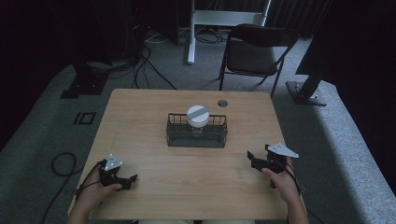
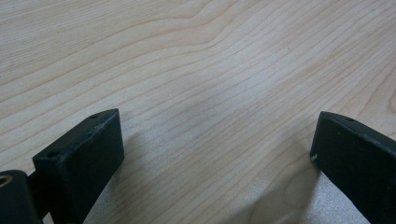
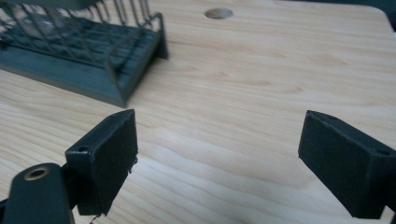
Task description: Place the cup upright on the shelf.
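At the left of the high view, the person's left hand (image 1: 93,191) holds the left tongs (image 1: 128,181) low over the near left corner of the wooden worktop (image 1: 140,140), a grey three-cornered plate on top. In the left gripper view the left tongs (image 2: 217,154) stand released, the two black jaws wide apart with nothing but bare wood grain between them.

Near the middle of the worktop, a little toward the far side, sits a dark wire basket (image 1: 197,135). Inside it stands a jar with a white lid (image 1: 198,115) crossed by a grey stripe; the lid rises above the basket's rim. Just beyond the basket, to its right, a small round hole (image 1: 222,102) is set into the worktop near the far edge.

At the right, the right hand (image 1: 282,179) holds the right tongs (image 1: 254,158) over the near right part of the worktop, well apart from the basket. In the right gripper view the right tongs (image 3: 217,149) are likewise released and grip nothing; the basket's corner (image 3: 116,70) lies ahead to the upper left, and the hole (image 3: 218,13) farther off.

Beyond the worktop, on the grey carpet, stands a black folding chair (image 1: 257,49).
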`<state>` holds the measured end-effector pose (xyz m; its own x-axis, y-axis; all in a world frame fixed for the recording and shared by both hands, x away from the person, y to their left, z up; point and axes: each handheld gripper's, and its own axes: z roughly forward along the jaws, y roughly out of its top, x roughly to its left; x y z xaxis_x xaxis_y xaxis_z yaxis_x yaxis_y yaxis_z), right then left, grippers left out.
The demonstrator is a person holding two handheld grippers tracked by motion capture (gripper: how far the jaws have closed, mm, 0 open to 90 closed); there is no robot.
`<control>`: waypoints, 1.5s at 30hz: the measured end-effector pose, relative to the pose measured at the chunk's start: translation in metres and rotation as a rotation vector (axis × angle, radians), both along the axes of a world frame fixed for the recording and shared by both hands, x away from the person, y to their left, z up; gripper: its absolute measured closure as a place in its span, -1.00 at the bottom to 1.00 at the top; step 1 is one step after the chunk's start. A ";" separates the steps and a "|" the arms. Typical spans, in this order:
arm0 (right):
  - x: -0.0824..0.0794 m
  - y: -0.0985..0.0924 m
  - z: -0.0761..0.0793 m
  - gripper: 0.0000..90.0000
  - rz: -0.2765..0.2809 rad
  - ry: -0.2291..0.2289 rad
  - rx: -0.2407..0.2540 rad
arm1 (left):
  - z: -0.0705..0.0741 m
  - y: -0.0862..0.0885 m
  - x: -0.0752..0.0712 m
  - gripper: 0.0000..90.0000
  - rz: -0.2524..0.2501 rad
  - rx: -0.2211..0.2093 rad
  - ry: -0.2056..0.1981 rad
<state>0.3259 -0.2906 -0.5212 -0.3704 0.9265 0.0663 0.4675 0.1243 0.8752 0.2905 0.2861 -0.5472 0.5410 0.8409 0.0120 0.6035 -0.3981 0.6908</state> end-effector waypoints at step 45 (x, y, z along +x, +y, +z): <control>-0.008 -0.024 -0.030 -0.72 -0.124 0.228 -0.130 | 0.000 0.000 0.000 -0.93 0.000 -0.001 -0.001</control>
<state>0.3183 -0.3143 -0.5512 -0.2432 0.9699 0.0125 0.6689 0.1583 0.7263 0.2906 0.2861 -0.5472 0.5407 0.8412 0.0115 0.6032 -0.3971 0.6917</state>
